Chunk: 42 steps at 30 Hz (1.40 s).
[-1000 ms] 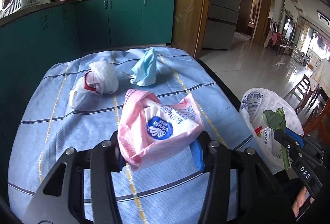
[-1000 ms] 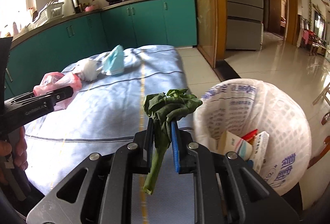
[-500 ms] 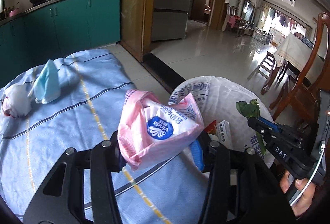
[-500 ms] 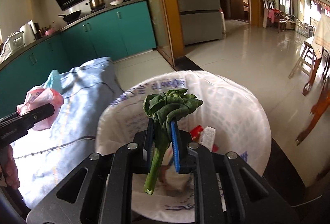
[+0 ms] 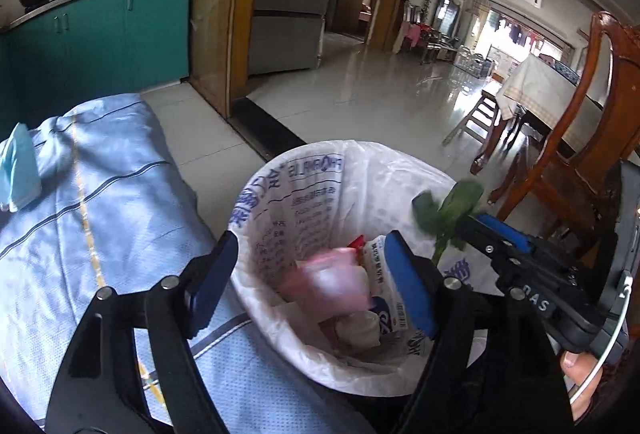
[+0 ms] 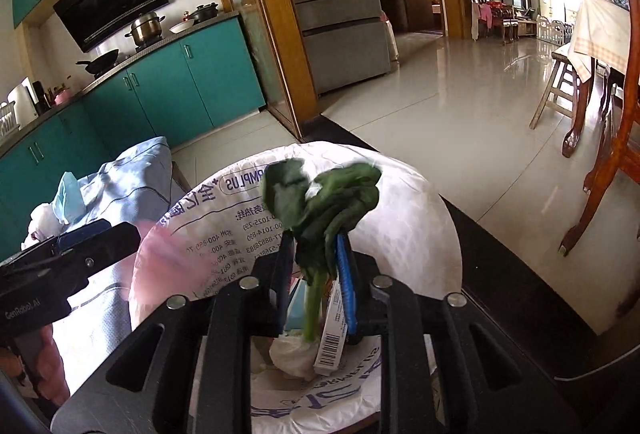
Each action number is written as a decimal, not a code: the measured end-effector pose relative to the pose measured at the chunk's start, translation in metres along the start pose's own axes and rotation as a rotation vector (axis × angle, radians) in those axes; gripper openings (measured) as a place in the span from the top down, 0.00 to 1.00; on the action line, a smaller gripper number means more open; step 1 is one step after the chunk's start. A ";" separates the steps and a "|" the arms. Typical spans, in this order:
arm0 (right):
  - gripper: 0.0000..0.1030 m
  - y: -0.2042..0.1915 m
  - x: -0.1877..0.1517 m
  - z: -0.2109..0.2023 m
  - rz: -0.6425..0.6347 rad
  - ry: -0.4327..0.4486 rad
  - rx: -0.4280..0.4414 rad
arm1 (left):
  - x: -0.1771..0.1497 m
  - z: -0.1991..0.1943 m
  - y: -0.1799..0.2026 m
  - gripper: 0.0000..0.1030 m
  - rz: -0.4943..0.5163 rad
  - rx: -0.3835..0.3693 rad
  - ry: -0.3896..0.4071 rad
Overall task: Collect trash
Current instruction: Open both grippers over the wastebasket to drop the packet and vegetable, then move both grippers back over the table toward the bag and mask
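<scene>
My left gripper (image 5: 310,266) is open over the trash bin (image 5: 280,186), which is lined with a white printed bag. The pink tissue pack (image 5: 326,284) shows blurred below the jaws, dropping among the trash inside. My right gripper (image 6: 314,258) hangs over the same bin (image 6: 420,218) and its jaws have begun to part around a green leafy vegetable (image 6: 324,202), whose stem hangs between them. The vegetable also shows in the left wrist view (image 5: 448,204), at the tip of the right gripper.
A table with a blue striped cloth (image 5: 80,218) stands left of the bin. A blue face mask (image 5: 18,170) lies on it, with a white crumpled bag (image 6: 40,222) beside it. A wooden chair (image 5: 592,138) stands to the right. Teal kitchen cabinets (image 6: 168,90) line the back.
Both grippers have swung right from the table to above the bin. My left gripper has opened and let go of the pink tissue pack, which falls into the bin.
</scene>
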State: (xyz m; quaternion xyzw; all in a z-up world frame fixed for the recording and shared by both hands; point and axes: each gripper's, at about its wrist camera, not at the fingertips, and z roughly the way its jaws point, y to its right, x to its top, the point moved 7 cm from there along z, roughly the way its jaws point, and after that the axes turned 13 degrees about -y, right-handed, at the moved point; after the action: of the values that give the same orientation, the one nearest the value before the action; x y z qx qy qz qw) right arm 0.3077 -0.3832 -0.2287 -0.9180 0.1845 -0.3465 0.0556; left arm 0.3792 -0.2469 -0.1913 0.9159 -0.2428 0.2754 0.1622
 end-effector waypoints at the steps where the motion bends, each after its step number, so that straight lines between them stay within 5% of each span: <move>1: 0.66 -0.001 0.000 -0.001 -0.002 0.003 0.001 | -0.001 -0.003 -0.006 0.25 -0.017 -0.002 0.002; 19: 0.29 -0.034 -0.002 -0.013 -0.083 0.078 0.047 | -0.021 -0.069 -0.065 0.19 -0.131 0.131 0.094; 29: 0.25 -0.058 -0.005 -0.019 -0.128 0.110 0.109 | -0.035 -0.111 -0.107 0.14 -0.130 0.309 0.137; 37: 0.20 -0.083 -0.010 -0.024 -0.196 0.148 0.133 | -0.048 -0.149 -0.144 0.12 -0.198 0.358 0.168; 42: 0.20 -0.111 -0.010 -0.033 -0.228 0.130 0.170 | -0.040 -0.197 -0.198 0.12 -0.222 0.540 0.222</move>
State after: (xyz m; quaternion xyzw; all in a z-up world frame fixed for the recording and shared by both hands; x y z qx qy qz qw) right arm 0.3128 -0.2756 -0.1848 -0.9006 0.0521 -0.4237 0.0815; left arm 0.3718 0.0165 -0.0908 0.9112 -0.0400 0.4088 -0.0323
